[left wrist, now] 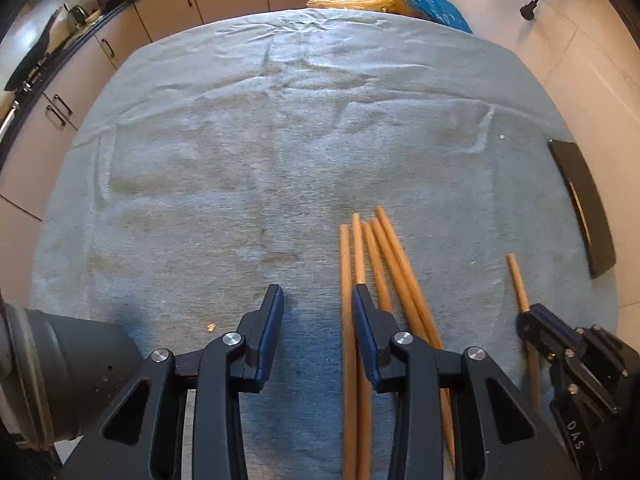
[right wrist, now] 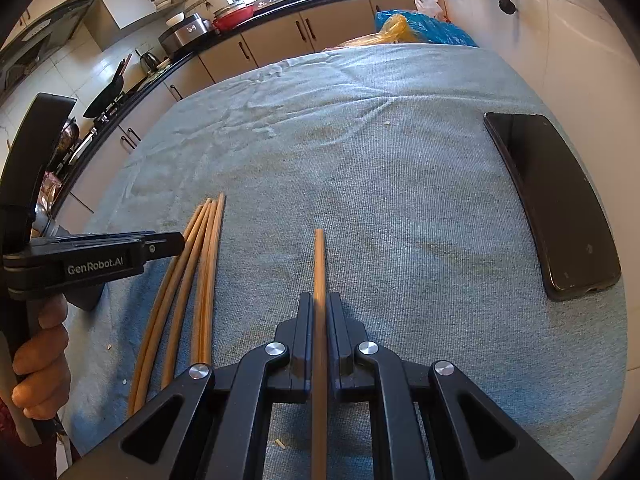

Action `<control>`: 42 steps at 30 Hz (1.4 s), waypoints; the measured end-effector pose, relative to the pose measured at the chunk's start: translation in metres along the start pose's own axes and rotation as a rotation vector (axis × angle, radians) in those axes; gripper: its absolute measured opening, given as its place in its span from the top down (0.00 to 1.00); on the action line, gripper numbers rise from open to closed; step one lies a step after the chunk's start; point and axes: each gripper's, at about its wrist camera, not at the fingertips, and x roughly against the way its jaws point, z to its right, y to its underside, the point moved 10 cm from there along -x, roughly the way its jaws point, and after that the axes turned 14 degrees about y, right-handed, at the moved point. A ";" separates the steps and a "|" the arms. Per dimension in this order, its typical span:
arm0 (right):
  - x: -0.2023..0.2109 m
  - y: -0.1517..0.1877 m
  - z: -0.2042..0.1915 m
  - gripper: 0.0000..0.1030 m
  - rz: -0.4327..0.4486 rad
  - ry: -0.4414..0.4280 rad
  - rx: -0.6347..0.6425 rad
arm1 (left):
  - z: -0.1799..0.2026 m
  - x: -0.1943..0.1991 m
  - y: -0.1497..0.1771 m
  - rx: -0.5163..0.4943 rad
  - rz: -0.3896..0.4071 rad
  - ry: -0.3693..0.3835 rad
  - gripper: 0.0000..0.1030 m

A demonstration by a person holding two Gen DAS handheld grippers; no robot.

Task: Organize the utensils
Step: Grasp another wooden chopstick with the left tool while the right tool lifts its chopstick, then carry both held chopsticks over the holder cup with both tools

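Two tools angled steeply down | right tool (right wrist: pixel 319 312) clamps one chopstick (right wrist: pixel 319 256) | left tool (left wrist: pixel 318 300) parted, gripping nothing

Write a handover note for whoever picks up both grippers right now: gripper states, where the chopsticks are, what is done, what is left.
Right gripper: shut on a single chopstick, which points away over the cloth.
Left gripper: open, nothing between the jaws; its right finger lies over the chopstick bundle.
Bundle: about five chopsticks lying roughly side by side on the grey-blue cloth, fanned slightly at the far ends.
Phone: on the cloth's right side, apart from the chopsticks.
Done: most chopsticks gathered together.
Left: probably bring the held chopstick over to the bundle and square up the ends.
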 end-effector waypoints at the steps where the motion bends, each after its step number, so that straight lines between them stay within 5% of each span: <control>1: 0.000 0.000 -0.001 0.93 -0.001 0.002 0.001 | 0.000 -0.002 0.003 0.000 -0.016 0.004 0.67; 7: -0.004 -0.005 -0.004 0.92 -0.020 0.046 0.021 | 0.002 -0.007 -0.002 -0.034 -0.017 -0.042 0.67; 10: -0.008 -0.010 -0.008 0.92 -0.021 0.087 0.069 | 0.009 -0.008 -0.001 -0.043 -0.018 -0.015 0.93; 16: 0.001 -0.009 -0.007 0.93 0.008 0.086 0.054 | 0.016 0.017 0.012 -0.066 0.067 0.036 0.94; 28: 0.142 -0.008 -0.021 0.93 0.477 -0.041 -0.068 | 0.017 0.154 0.050 -0.128 0.420 0.086 0.94; 42: 0.203 0.017 -0.050 0.93 0.646 0.001 -0.073 | 0.003 0.214 0.081 -0.141 0.541 0.114 0.94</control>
